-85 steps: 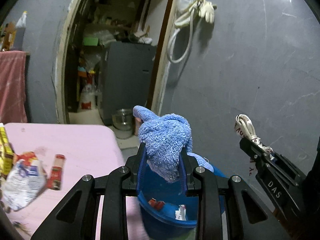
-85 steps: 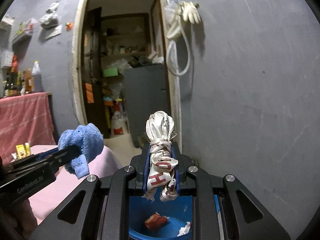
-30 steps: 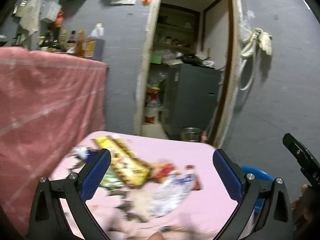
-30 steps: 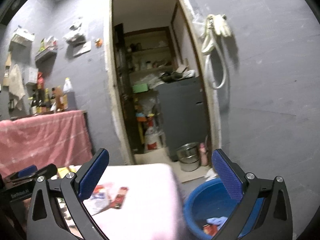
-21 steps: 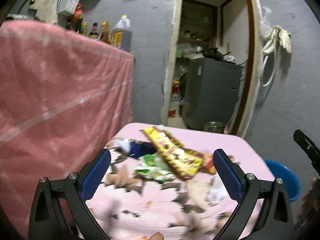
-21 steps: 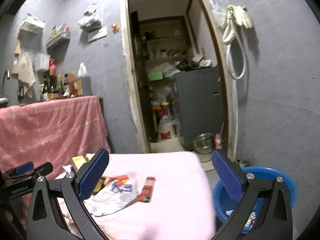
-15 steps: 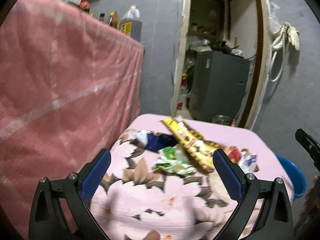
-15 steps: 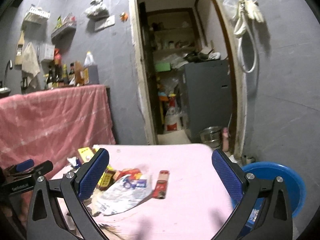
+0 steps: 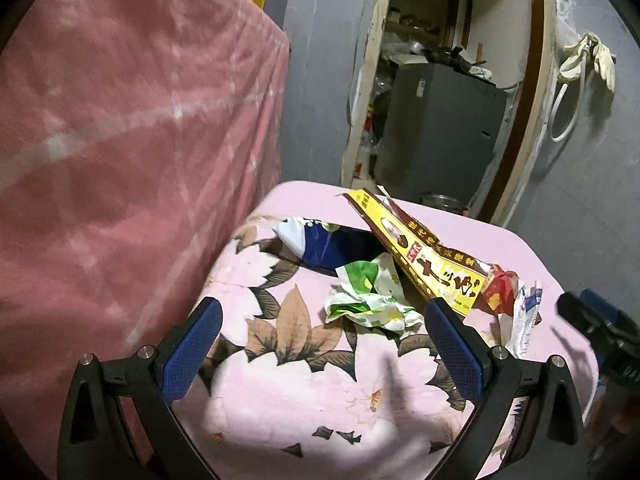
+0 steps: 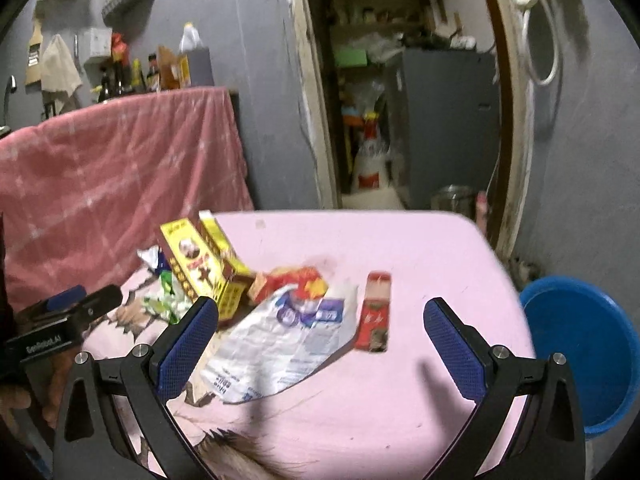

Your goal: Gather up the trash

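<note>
While both tongs gape empty, wrappers (image 10: 276, 344) litter the pink table (image 10: 420, 400).

Left wrist view: rides behind the left hand-held gripper (image 9: 324, 344), angled down over the near left part of the pink worktop (image 9: 304, 408), close to it, facing the doorway (image 9: 452, 92).
Right wrist view: behind the right hand-held gripper (image 10: 322, 340), further right, same heading.
Shared: yellow box (image 9: 416, 256) (image 10: 200, 268), white wrapper (image 9: 522, 320) (image 10: 276, 340), doorway (image 10: 404, 80). Each view catches the other gripper at its edge.
</note>
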Action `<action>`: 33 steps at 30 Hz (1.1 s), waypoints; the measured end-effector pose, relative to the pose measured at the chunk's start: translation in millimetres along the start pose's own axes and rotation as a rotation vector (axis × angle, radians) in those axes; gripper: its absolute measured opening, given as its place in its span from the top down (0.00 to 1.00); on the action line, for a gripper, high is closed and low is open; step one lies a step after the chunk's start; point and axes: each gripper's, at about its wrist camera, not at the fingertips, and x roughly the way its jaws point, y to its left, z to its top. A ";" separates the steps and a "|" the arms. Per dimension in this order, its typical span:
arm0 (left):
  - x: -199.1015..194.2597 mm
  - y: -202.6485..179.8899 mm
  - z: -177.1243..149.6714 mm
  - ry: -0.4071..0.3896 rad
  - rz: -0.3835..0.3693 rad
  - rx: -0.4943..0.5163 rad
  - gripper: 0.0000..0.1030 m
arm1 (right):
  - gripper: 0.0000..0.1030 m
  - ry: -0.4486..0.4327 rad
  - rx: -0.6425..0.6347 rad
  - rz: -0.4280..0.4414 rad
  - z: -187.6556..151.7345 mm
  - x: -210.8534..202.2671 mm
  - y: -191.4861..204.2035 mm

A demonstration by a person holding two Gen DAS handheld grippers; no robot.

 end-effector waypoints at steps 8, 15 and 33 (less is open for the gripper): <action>23.0 -1.3 4.5 0.104 -0.074 0.006 0.38 | 0.00 0.088 -0.020 0.009 -3.0 17.3 3.9; 37.1 3.2 8.0 0.181 -0.143 -0.037 0.55 | 0.00 0.159 -0.009 0.015 -5.5 33.0 2.3; 39.9 -4.8 14.3 0.202 -0.184 -0.053 0.77 | 0.14 0.228 -0.021 0.020 -7.3 49.2 9.2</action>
